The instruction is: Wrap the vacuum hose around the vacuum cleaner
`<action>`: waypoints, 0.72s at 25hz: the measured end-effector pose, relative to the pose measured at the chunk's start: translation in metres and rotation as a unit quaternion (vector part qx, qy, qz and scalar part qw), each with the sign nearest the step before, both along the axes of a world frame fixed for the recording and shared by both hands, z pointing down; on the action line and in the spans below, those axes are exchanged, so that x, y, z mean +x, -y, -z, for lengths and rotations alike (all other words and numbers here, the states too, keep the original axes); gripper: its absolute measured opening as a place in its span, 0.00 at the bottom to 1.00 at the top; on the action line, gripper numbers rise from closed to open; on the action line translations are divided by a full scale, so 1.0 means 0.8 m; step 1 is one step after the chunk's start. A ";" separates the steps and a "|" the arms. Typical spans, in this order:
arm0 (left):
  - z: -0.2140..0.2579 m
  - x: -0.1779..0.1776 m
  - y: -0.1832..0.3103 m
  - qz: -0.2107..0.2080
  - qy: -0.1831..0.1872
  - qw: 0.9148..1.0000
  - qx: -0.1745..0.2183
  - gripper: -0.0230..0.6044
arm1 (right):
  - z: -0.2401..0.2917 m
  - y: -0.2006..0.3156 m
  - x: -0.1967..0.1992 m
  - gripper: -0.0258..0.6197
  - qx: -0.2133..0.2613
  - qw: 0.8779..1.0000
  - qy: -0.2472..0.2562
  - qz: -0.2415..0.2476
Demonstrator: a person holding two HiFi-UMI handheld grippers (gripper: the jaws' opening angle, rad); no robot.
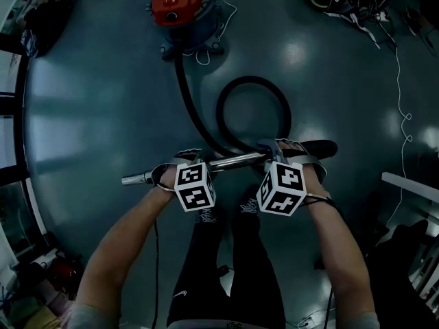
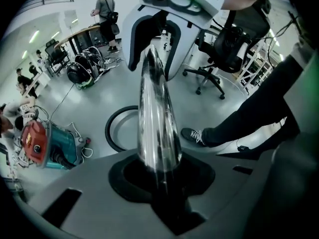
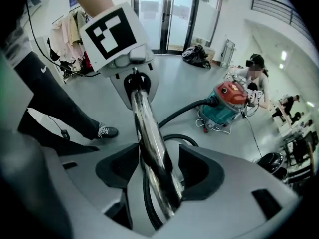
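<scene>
Left gripper point(image 1: 177, 166) clamps the metal wand point(image 1: 233, 160); right gripper point(image 1: 287, 149) straddles it, jaws slack and not pressing. Nothing is wrapped yet: the hose point(image 1: 254, 81) lies in 1 loop on the floor point(image 1: 103, 101), the vacuum cleaner point(image 1: 182, 9) well ahead. Bare floor surrounds it; cables point(image 1: 350, 2) crowd the far right.

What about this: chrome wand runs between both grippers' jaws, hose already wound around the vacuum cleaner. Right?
No: head view shows the hose looped on the floor, not around the vacuum cleaner. The chrome wand does run between the jaws of left gripper and right gripper.
</scene>
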State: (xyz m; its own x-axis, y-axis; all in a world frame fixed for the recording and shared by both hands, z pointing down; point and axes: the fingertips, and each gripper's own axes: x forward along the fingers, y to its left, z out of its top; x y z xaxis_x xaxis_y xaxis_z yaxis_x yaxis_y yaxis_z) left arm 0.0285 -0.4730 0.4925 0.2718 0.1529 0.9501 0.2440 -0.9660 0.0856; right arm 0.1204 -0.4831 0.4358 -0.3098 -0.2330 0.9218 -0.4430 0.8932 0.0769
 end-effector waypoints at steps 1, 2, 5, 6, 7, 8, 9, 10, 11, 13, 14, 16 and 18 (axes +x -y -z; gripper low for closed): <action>-0.004 0.000 0.001 0.015 0.004 1.000 -0.010 0.22 | 0.006 0.005 0.009 0.40 0.010 1.000 0.006 -0.015; -0.007 -0.001 0.002 0.031 0.007 0.999 -0.020 0.22 | 0.013 0.010 0.020 0.40 0.018 0.999 0.013 -0.031; -0.015 -0.002 0.003 0.074 0.013 0.997 -0.037 0.22 | 0.028 0.017 0.047 0.40 0.030 0.995 0.039 -0.081; -0.017 -0.001 0.002 0.085 0.014 0.996 -0.040 0.22 | 0.031 0.017 0.055 0.40 0.029 0.993 0.050 -0.100; -0.019 -0.001 0.001 0.095 0.015 0.994 -0.043 0.22 | 0.030 0.015 0.060 0.40 0.027 0.991 0.061 -0.118; -0.022 -0.001 0.000 0.106 0.017 0.993 -0.045 0.22 | 0.028 0.012 0.064 0.40 0.023 0.988 0.073 -0.135; -0.026 0.000 -0.001 0.117 0.019 0.992 -0.047 0.22 | 0.024 0.007 0.067 0.40 0.016 0.985 0.085 -0.150; -0.029 0.000 -0.002 0.131 0.020 0.990 -0.050 0.22 | 0.018 0.002 0.068 0.40 0.008 0.982 0.096 -0.161; -0.033 0.000 -0.003 0.144 0.020 0.988 -0.053 0.22 | 0.011 -0.003 0.068 0.40 0.000 0.980 0.107 -0.170; -0.039 0.002 -0.002 0.173 0.018 0.983 -0.058 0.22 | 0.000 -0.010 0.062 0.40 -0.020 0.973 0.135 -0.186; -0.041 0.003 -0.002 0.187 0.015 0.980 -0.060 0.22 | -0.005 -0.012 0.057 0.40 -0.029 0.968 0.153 -0.197; -0.046 0.003 0.001 0.216 0.009 0.974 -0.065 0.22 | -0.014 -0.007 0.044 0.40 -0.049 0.951 0.198 -0.231; -0.049 -0.002 0.005 0.250 0.000 0.965 -0.074 0.22 | -0.017 0.007 0.026 0.40 -0.068 0.925 0.250 -0.277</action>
State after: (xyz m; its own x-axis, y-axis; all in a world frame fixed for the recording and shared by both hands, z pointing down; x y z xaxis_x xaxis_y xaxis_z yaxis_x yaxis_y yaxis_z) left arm 0.0268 -0.4773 0.5319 0.3466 0.1368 0.9280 -0.2495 -0.9402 0.2318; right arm 0.1411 -0.4888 0.4495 -0.5729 -0.3762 0.7282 -0.7858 0.5046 -0.3576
